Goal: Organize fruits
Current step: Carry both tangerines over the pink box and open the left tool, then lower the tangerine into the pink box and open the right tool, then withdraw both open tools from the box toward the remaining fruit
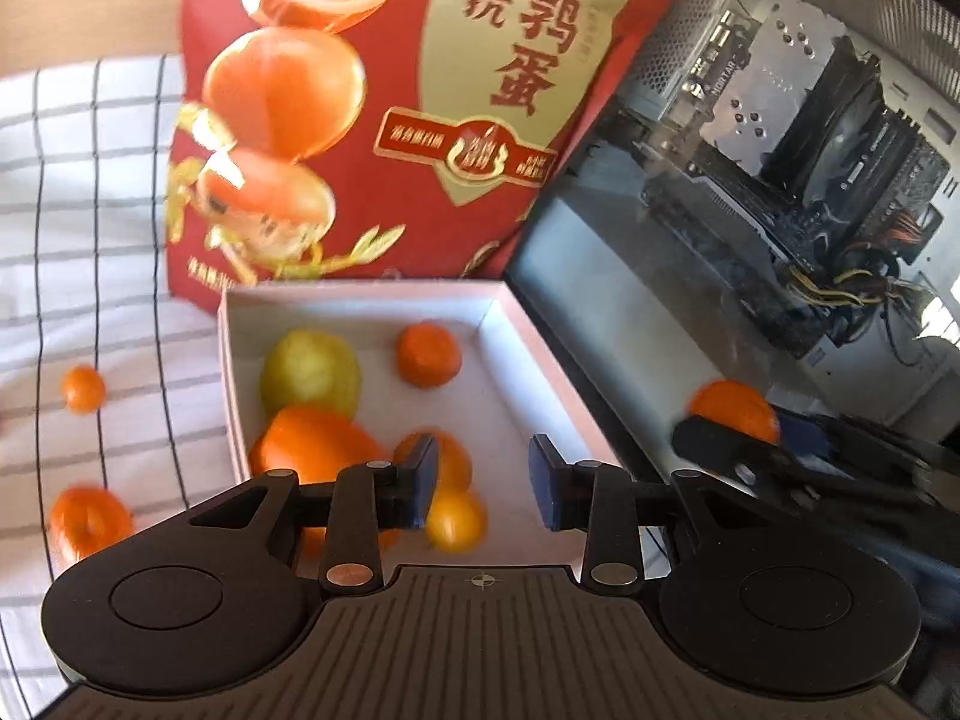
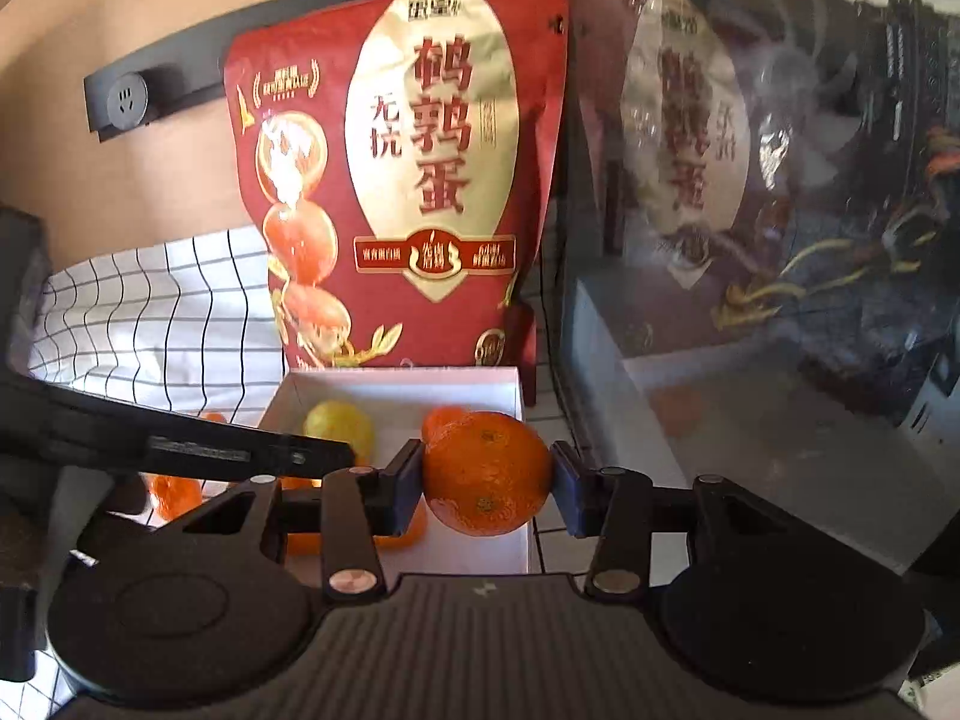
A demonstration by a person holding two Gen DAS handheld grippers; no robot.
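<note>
A white box on the checked cloth holds a yellow-green fruit, a small mandarin, a big orange and a small yellow fruit. My left gripper hovers over the box's near end, open, with nothing between its pads. Two mandarins lie on the cloth left of the box. My right gripper is shut on a mandarin above the box's right side. The left wrist view shows that mandarin just right of the box.
A tall red snack bag stands right behind the box. A computer case with a glass side rises close on the right. The checked cloth spreads to the left, and a wall socket sits on the wall behind.
</note>
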